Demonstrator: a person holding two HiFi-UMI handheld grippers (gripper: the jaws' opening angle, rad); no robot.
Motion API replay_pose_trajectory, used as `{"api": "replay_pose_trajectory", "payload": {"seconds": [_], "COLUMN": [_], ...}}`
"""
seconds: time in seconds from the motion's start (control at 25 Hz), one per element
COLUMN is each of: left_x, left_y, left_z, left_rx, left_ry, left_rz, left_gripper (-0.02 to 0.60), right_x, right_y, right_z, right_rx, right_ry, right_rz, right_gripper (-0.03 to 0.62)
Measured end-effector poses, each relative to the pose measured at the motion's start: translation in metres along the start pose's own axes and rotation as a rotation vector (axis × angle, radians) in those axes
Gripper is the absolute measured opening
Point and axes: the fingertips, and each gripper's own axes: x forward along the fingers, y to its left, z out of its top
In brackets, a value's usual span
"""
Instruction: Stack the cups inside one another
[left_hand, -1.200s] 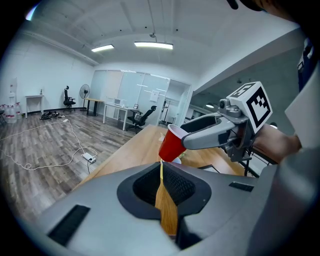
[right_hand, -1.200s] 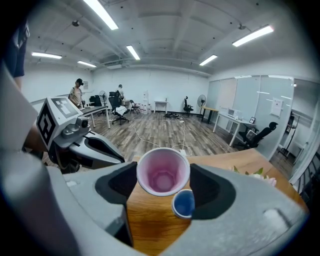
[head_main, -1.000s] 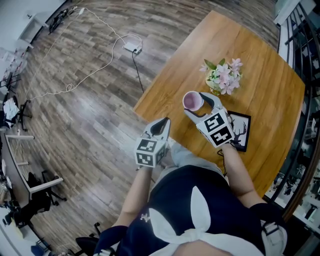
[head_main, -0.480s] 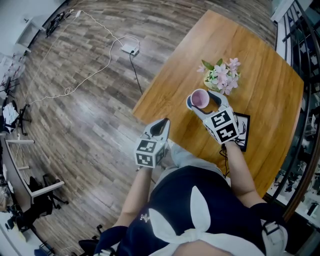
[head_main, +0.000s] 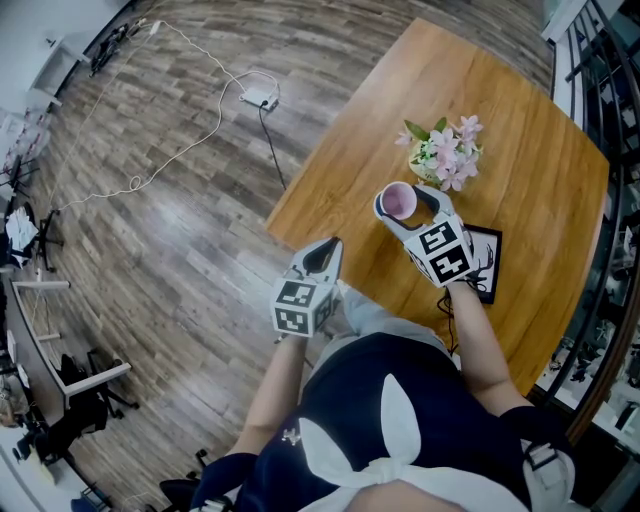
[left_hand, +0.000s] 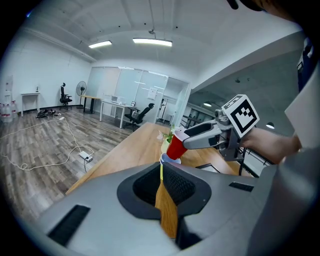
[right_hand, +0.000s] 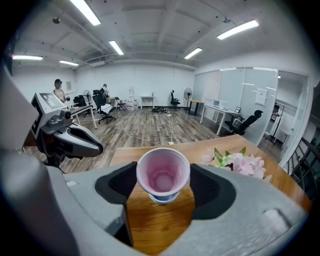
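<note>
Head view, right tongs (head_main: 402, 206) gripping red cup (head_main: 398, 200) over blue cup (right_hand: 163, 199), flowers (head_main: 445, 152) beside, left tongs (head_main: 322, 248) closed.

You have no words, brands or numbers to read here. The right marker cube (head_main: 441, 252) on your right gripper (head_main: 402, 203) and the left marker cube (head_main: 303, 306) on your left gripper (head_main: 322, 252) carry only black-and-white square codes. The sheet (right_hand: 261, 96) posted on the glass wall is too small to read.

An open office: desks (right_hand: 222, 106), swivel chairs (right_hand: 248, 120), glass partitions (right_hand: 235, 90), ceiling strip lights (right_hand: 237, 29)
</note>
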Motion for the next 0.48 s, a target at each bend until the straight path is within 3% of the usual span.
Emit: {"api": "replay_pose_trajectory", "payload": {"seconds": [0.48], "left_x": [-0.004], "left_y": [0.008], "left_z": [-0.010], "left_rx": [-0.027], "left_ry": [0.008], "left_rz": [0.019], "left_gripper": [0.031], "right_x": [0.028], "right_y": [-0.001], "right_z": [-0.019], "right_rx": [0.029], "right_ry": [0.060], "right_rz": [0.011], "right_gripper": [0.331]}}
